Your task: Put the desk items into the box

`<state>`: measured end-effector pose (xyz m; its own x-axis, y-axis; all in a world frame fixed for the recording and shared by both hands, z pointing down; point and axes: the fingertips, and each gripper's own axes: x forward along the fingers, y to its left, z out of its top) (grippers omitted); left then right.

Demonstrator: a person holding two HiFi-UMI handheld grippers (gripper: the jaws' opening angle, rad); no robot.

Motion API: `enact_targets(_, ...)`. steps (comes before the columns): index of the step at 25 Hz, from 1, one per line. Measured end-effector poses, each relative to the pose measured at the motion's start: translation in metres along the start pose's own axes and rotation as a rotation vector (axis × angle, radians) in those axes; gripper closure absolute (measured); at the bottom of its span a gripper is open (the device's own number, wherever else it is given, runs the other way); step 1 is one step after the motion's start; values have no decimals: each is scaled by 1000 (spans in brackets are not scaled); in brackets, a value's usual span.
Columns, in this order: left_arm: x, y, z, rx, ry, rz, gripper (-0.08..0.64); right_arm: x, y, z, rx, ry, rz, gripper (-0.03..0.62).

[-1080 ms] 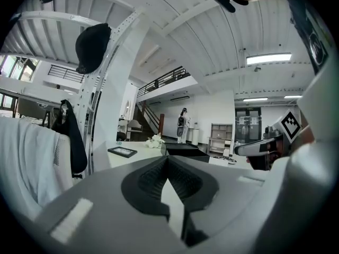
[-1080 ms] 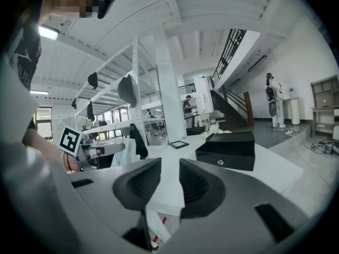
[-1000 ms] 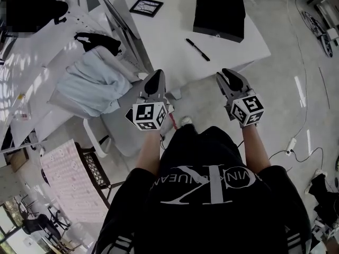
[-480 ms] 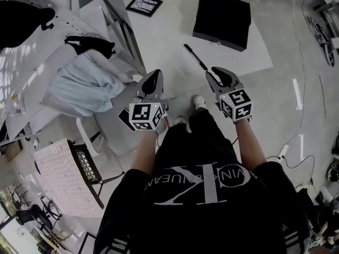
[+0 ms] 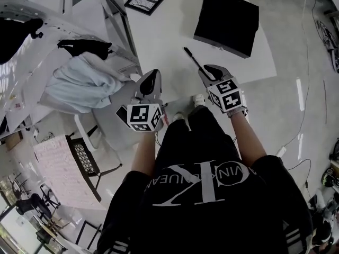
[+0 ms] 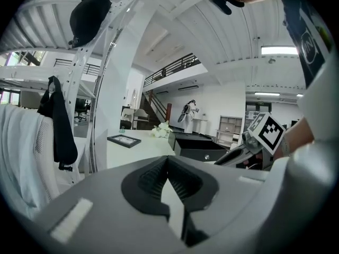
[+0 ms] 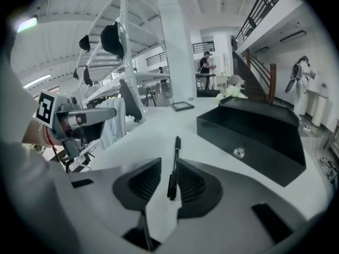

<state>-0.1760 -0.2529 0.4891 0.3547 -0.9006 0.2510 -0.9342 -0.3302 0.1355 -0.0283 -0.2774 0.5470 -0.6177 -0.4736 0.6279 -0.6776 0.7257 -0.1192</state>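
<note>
We see a slim black pen (image 7: 173,169) between the right gripper's (image 5: 210,71) parted jaws, seemingly ungripped; left gripper (image 6: 168,160) closed, empty.

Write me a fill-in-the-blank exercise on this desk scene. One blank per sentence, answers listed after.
1. The right hand-held gripper has its jaws ___, with the pen lined up in the gap between them.
2. The left hand-held gripper has its jaws ___, with nothing between them.
3. Beyond the pen on the white desk sits a ___ box.
4. In the head view, the picture frame lies to the ___ of the box.

Missing words: open; shut; black; left
</note>
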Motion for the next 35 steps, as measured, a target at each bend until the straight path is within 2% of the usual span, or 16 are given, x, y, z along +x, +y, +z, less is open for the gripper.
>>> enact_targets(12, 16, -2, -14, -46, 22, 34, 549, 35, -8, -16, -7, 130, 50, 511)
enact_targets(17, 17, -3, -16, -59, 27, 45, 549, 41, -5, -20, -93, 177, 49, 511)
enact_targets(20, 18, -2, -16, -68, 27, 54, 549, 42, -4, -20, -119, 180, 56, 511)
enact_targets(26, 18, -2, -20, -80, 35, 64, 549, 41, -9, -21, -76, 189, 97, 531)
enact_targets(35, 25, -3, -15, -74, 32, 49, 549, 33, -14, 1, -71, 121, 89, 532)
